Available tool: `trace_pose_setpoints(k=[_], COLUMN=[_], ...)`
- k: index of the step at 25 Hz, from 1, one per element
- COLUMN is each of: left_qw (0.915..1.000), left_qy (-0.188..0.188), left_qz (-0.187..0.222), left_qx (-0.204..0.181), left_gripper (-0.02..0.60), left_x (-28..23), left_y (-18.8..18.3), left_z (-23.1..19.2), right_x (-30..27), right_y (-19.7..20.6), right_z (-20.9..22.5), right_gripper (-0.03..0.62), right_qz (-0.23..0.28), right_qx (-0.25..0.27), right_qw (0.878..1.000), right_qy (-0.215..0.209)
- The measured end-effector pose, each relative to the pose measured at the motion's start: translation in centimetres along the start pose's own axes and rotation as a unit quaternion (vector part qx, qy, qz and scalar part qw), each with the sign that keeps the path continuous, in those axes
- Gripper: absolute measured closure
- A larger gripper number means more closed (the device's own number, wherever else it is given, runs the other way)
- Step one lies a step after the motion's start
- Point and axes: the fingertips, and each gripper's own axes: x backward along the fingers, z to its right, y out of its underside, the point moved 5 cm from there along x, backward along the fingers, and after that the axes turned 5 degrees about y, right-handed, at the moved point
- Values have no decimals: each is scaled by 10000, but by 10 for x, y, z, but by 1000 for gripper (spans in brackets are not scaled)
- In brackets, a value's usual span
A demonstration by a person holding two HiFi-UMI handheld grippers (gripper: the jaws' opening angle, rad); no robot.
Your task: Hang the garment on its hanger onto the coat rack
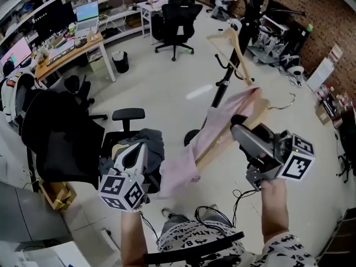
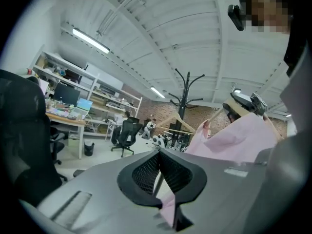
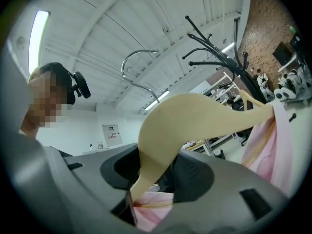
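A pink garment (image 1: pixel 217 132) hangs on a wooden hanger (image 1: pixel 259 109) with a metal hook (image 1: pixel 286 102). My right gripper (image 1: pixel 241 123) is shut on one arm of that hanger (image 3: pixel 195 116), the hook (image 3: pixel 139 69) rising above the jaws. Down at the left, my left gripper (image 1: pixel 138 150) is shut on the garment's lower part, pink cloth (image 2: pixel 168 206) pinched between its jaws (image 2: pixel 160 177). The black coat rack (image 1: pixel 223 88) stands beyond the garment, carrying another bare wooden hanger (image 1: pixel 236 49). Its prongs (image 3: pixel 219 57) show up and to the right in the right gripper view.
A black office chair (image 1: pixel 61 132) draped with dark cloth stands at left. Next to it, a chair (image 1: pixel 142 141) holds a heap of clothes. Desks with monitors (image 1: pixel 67 43), a bin (image 1: pixel 119 61) and another chair (image 1: pixel 177 21) lie farther back. Equipment (image 1: pixel 278 32) crowds the right wall.
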Motion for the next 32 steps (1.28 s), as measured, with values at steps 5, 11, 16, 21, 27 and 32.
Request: trace_pose_setpoints(k=[5,11,16,21,27,32], left_qw=[9969,9834,9743,9748,9734,9747], left_qy=[734,1707,2091,2081,2141,2063], left_qz=[-163,-381,-525,-434,-307,-214], left_qx=[-225,-491,-649,-673,-752,-840], left_gripper=[597,597,597,597,597,597], left_x=[-44,-90,-125,-166,-214,-250], left_y=[-4,-8,1,0,-13,-14], left_z=[56,125,170,207,256,279], right_x=[59,107,147,172,168,157], right_y=[-33,-65,-99,-135,-177,-215], right_z=[26,58,89,142,203,268], right_gripper=[401,401,401,402,401,401], right_qz=[-263,-388,-576,-932,-1650,-2011], right_qx=[-137,-230,-49,-95,-131,27], right_qw=[9995,9990,9976,9912,9724,9584], right_qy=[-83,-26,-390,-935,-1643,-2024])
